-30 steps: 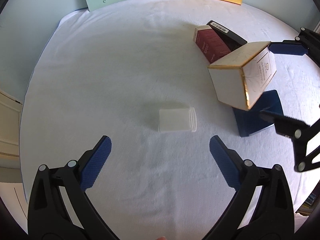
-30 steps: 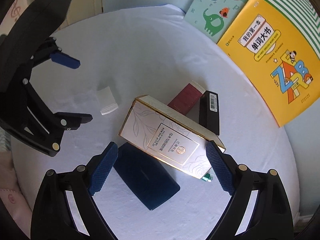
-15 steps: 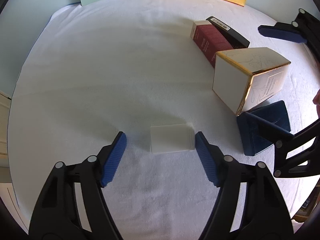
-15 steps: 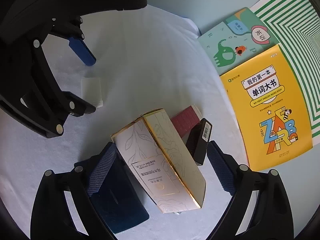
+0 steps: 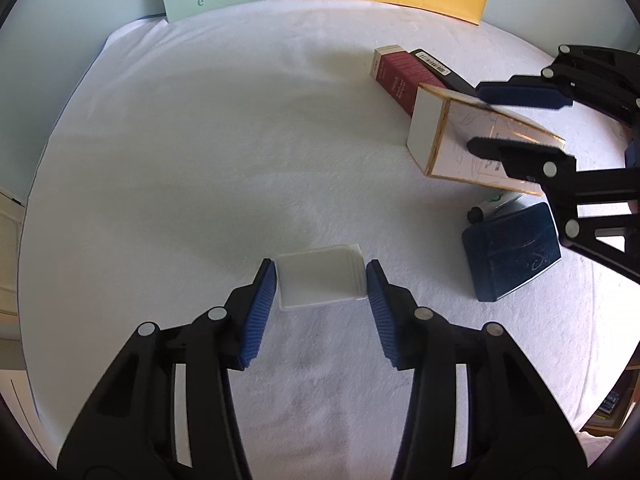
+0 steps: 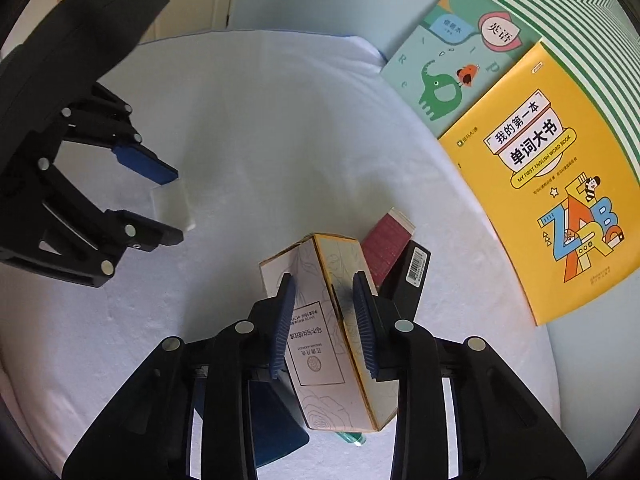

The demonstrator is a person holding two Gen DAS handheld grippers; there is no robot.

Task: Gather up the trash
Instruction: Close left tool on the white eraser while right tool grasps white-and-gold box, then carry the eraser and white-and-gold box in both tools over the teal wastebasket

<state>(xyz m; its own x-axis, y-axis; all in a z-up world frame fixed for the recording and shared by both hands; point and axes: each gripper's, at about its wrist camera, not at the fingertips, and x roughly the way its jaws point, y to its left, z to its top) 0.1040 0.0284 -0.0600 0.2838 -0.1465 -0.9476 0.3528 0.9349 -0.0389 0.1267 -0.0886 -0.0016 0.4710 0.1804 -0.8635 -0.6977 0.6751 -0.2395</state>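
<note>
A small clear plastic cup (image 5: 322, 277) is seen lying on its side on the white cloth (image 5: 208, 152), enclosed by the left gripper (image 5: 321, 280), whose blue pads are pressed against both of its ends. A white and gold carton (image 6: 332, 332) is clamped between the narrowed fingers of the right gripper (image 6: 325, 322) and is held tilted above a dark blue box (image 5: 512, 252). A dark red box (image 5: 402, 80) and a black box (image 5: 438, 70) are found just behind it, side by side. Two picture books (image 6: 532, 184) are propped at the far edge.
</note>
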